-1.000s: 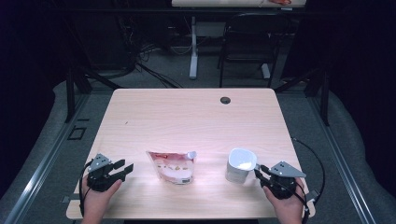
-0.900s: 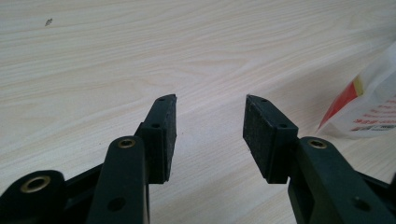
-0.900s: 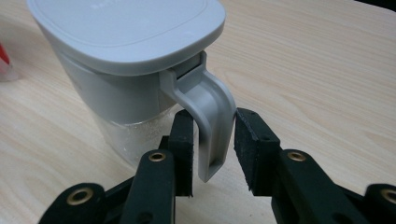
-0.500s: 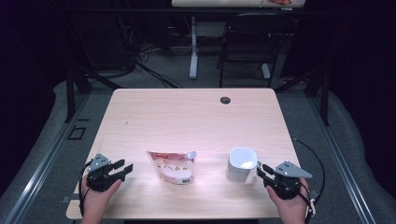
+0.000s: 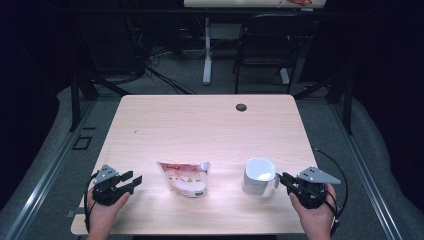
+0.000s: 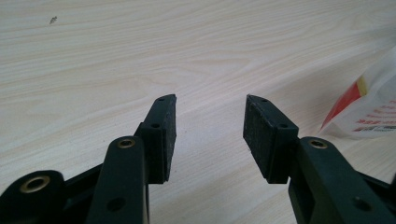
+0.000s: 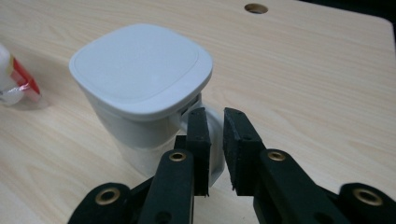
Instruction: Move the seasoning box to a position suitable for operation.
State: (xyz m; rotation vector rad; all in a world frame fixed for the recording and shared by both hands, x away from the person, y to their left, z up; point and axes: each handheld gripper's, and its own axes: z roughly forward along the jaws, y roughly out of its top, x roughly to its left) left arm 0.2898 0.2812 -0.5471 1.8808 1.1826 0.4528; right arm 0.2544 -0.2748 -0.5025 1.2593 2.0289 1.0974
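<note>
The surface is a pale wooden top with a round cable hole near its far edge. Behind it the room is dark, with a chair and cables on the grey floor.

The white lidded mug stands upright close to the near right corner. A flat spouted pouch lies near the middle of the near edge.

The right tongs have just been closing; the mug's handle sits between the jaws with a narrow gap remaining.

The left tongs are wide open and hold nothing, near the left corner. The far half of the surface is bare.
</note>
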